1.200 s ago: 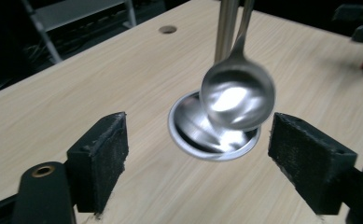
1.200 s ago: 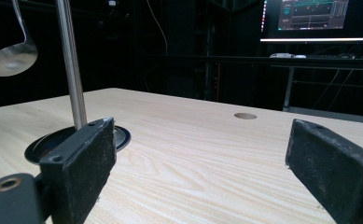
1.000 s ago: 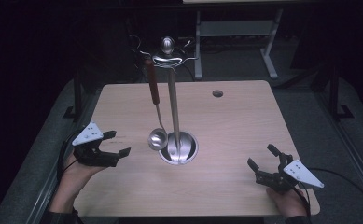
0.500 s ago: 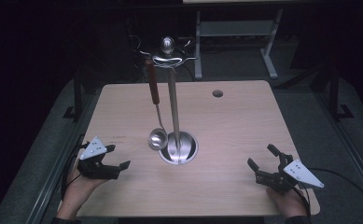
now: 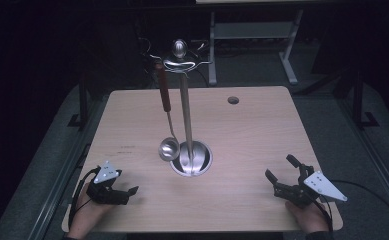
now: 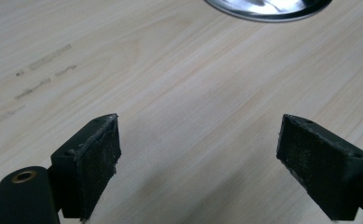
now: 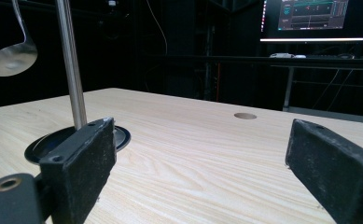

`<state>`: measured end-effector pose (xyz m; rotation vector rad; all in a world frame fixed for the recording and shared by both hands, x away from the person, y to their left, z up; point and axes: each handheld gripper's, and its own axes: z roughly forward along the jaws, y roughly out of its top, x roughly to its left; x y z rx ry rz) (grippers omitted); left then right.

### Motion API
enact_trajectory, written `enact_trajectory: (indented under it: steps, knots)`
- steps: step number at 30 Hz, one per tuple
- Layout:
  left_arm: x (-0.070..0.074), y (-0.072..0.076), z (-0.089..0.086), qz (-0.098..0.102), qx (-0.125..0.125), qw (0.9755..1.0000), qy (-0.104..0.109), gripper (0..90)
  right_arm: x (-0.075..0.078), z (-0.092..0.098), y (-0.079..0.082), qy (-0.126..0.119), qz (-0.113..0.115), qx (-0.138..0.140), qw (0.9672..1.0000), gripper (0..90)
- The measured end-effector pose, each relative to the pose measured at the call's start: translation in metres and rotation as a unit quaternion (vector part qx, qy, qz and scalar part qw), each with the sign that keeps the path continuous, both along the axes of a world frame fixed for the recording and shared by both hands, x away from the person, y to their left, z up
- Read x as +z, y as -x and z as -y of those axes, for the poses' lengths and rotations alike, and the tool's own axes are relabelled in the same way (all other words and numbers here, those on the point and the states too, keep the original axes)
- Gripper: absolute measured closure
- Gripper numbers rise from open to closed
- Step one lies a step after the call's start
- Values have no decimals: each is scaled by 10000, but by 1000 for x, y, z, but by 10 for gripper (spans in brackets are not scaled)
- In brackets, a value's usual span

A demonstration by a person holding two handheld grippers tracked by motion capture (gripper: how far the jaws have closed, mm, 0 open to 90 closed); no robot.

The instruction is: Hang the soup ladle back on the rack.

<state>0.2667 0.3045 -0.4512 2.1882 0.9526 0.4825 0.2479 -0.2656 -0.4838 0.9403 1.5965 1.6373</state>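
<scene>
My left gripper [image 5: 124, 191] rests near the table's 7 o'clock corner with its jaws spread wide and nothing between them; in the left gripper view the pads [image 6: 91, 164] frame bare wood, with the rim of the stand's base [image 6: 268, 8] at 12 o'clock. My right gripper [image 5: 280, 176] sits near 5 o'clock, jaws equally wide and empty, aimed toward the stand.

Outward from both, the ladle [image 5: 166, 115] hangs on the utensil stand [image 5: 186, 115] at the middle of the table [image 5: 262, 125], on the stand's left side. Its bowl [image 5: 168, 149] floats just above the round base, close beside the pole (I cannot tell whether they touch).

I judge the work either finished or not begun: the ladle is hooked and both grippers are well apart from it.

The ladle's long axis runs near vertical, the dark red handle [image 5: 162, 90] up at the hook, bowl pointing down, and slightly tilted.
</scene>
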Motion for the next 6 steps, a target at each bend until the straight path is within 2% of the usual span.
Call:
enact_trajectory:
  steps: [5, 6]
  knots:
    - [-6, -2, -1, -40, 15, 10000, -26, 125, 0, 0, 0, -1, -2, 0, 10000, 79]
    - [-7, -3, -2, -53, -37, 9999, -133, 125, 0, 0, 0, -1, -2, 0, 10000, 79]
